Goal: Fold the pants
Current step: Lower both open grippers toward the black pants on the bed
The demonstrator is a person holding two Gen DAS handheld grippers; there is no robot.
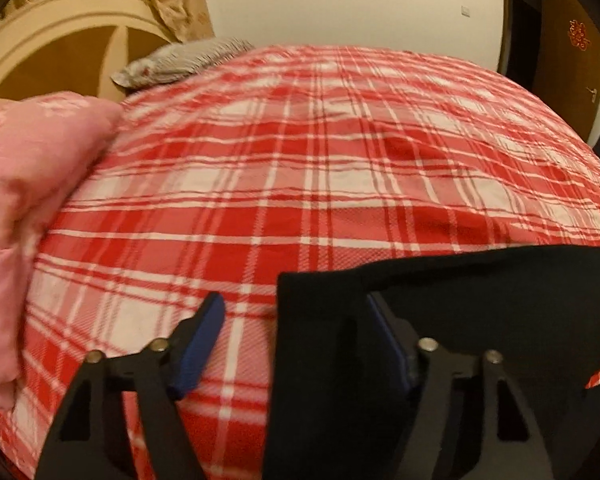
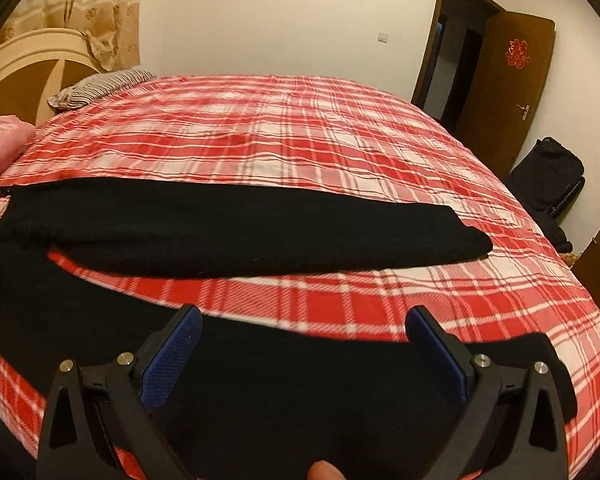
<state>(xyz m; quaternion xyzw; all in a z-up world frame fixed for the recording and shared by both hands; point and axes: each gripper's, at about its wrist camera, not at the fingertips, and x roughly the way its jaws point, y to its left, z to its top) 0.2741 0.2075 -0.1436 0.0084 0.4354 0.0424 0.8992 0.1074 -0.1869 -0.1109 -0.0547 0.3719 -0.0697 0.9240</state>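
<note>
Black pants (image 2: 260, 228) lie spread on a bed with a red plaid sheet (image 2: 300, 140). One leg stretches across the middle of the right wrist view. The other leg (image 2: 260, 392) lies nearer, under my right gripper (image 2: 304, 314), which is open just above this cloth with its blue pads wide apart. In the left wrist view, the pants (image 1: 480, 300) fill the lower right. My left gripper (image 1: 296, 300) straddles their left edge, one pad over the sheet and the other over the black cloth. Its jaws stand apart and do not pinch the cloth.
A pink quilt (image 1: 28, 200) is bunched at the left of the bed, with a striped pillow (image 1: 180, 60) by the curved headboard (image 1: 60, 48). An open brown door (image 2: 504, 92) and a black bag (image 2: 548, 176) stand beyond the bed's right side. A fingertip (image 2: 324, 472) shows at the bottom edge.
</note>
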